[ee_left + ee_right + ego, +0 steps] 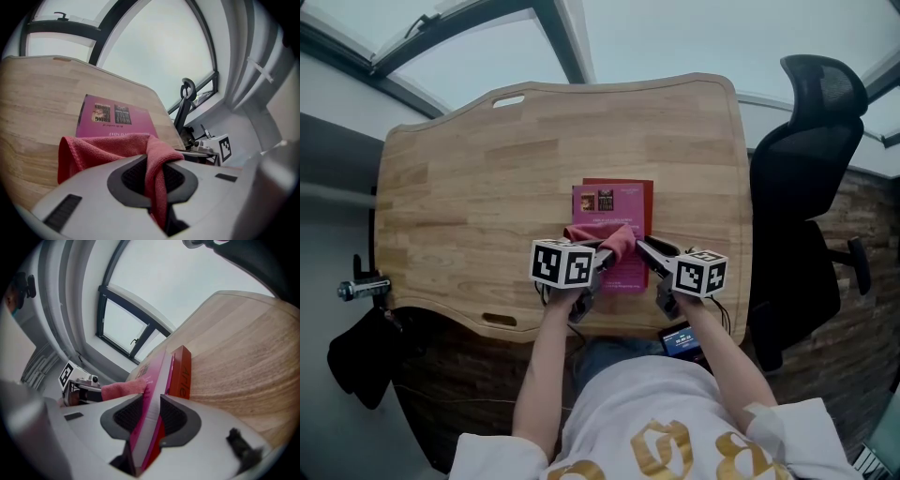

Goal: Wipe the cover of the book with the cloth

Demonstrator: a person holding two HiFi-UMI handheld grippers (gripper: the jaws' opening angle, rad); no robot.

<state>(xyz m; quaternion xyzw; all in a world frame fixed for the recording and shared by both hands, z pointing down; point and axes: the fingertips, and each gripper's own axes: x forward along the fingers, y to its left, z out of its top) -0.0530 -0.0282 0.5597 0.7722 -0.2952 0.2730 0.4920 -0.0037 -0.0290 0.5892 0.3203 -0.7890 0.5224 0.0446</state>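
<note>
A magenta book [616, 208] lies on a red book [646, 199] near the front middle of the wooden table [469, 187]. My left gripper [602, 255] is shut on a pink-red cloth [611, 240], which drapes over the magenta cover's near half. In the left gripper view the cloth [101, 150] runs down between the jaws of the left gripper [157, 176], with the book [117, 123] beyond. My right gripper [645, 249] clamps the magenta book's right edge. In the right gripper view the book [154, 380] stands edge-on between the right gripper [151, 416] pads, the red book [181, 372] beside it.
A black office chair [806, 187] stands close to the table's right edge. A small lit device [680, 339] sits below the front edge by the person's lap. A black bag [358, 354] and a clamp [362, 289] hang at the table's left front corner.
</note>
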